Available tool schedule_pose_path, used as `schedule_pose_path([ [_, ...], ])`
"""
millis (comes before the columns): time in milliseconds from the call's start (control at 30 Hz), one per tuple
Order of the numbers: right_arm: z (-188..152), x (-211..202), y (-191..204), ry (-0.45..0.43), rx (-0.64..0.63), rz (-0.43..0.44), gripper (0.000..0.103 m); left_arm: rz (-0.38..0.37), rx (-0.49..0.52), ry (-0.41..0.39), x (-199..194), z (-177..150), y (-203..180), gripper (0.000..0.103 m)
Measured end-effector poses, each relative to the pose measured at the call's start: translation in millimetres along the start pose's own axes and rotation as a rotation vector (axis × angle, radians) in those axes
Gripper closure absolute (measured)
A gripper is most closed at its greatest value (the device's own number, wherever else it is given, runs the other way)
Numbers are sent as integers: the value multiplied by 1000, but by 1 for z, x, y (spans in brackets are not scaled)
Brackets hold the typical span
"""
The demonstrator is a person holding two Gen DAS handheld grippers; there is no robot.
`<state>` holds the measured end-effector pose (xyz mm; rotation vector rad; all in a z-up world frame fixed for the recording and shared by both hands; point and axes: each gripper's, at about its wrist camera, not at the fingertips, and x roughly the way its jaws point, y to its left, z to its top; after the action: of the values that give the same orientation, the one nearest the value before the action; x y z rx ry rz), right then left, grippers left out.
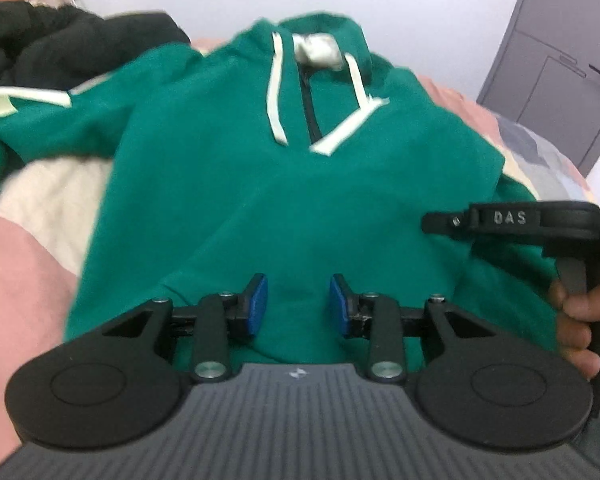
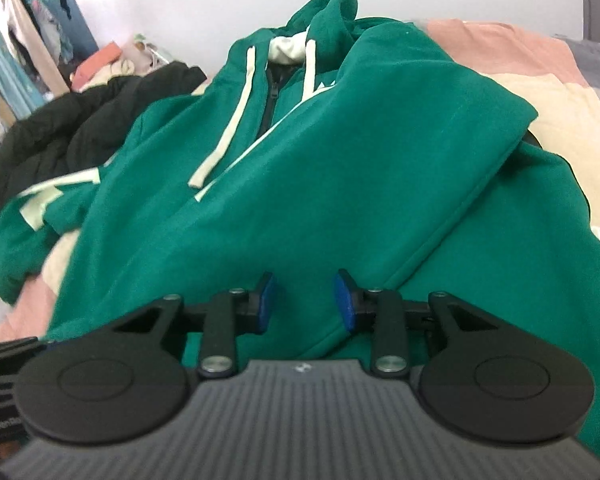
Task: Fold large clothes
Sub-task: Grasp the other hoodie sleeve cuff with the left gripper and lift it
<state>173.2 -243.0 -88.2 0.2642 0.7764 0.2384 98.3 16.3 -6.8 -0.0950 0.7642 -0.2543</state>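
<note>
A green hoodie (image 1: 260,184) with white drawstrings and a dark zip lies front up on the bed, hood at the far end. Its right sleeve is folded across the chest; the left sleeve (image 1: 28,120) lies spread out to the left. My left gripper (image 1: 299,304) is open and empty just above the hoodie's bottom hem. My right gripper (image 2: 305,300) is open and empty over the hem in the right wrist view, where the hoodie (image 2: 320,168) fills the middle. The right gripper's body (image 1: 540,220) shows at the right edge of the left wrist view, held by a hand.
The bed cover (image 1: 20,288) has pink, cream and grey patches. A black garment (image 1: 60,48) is heaped at the far left beside the hoodie; it also shows in the right wrist view (image 2: 80,120). A grey door (image 1: 560,60) stands at the right. Hanging clothes (image 2: 20,32) are far left.
</note>
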Motion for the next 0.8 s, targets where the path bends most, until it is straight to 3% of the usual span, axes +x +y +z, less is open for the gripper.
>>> schedule_pose_path([
  [200,-2,-13,-3,-12,13,21,66,103,-134,-115,-28,14,32,44],
  [333,-4,-19,-5,-16,21,25,66,232,-276,-166,-36,26,74,35],
  [467,-5,-21,-7,-18,27,25,66,303,-423,-161,-32,39,123,31],
  [567,-6,-21,-7,-17,14,13,67,291,-608,-148,-29,41,169,31],
  [667,-8,-21,-7,-20,4,4,67,275,-876,-192,-31,29,216,30],
  [800,-8,-22,-11,-24,20,11,67,131,-1198,-286,-25,0,263,30],
])
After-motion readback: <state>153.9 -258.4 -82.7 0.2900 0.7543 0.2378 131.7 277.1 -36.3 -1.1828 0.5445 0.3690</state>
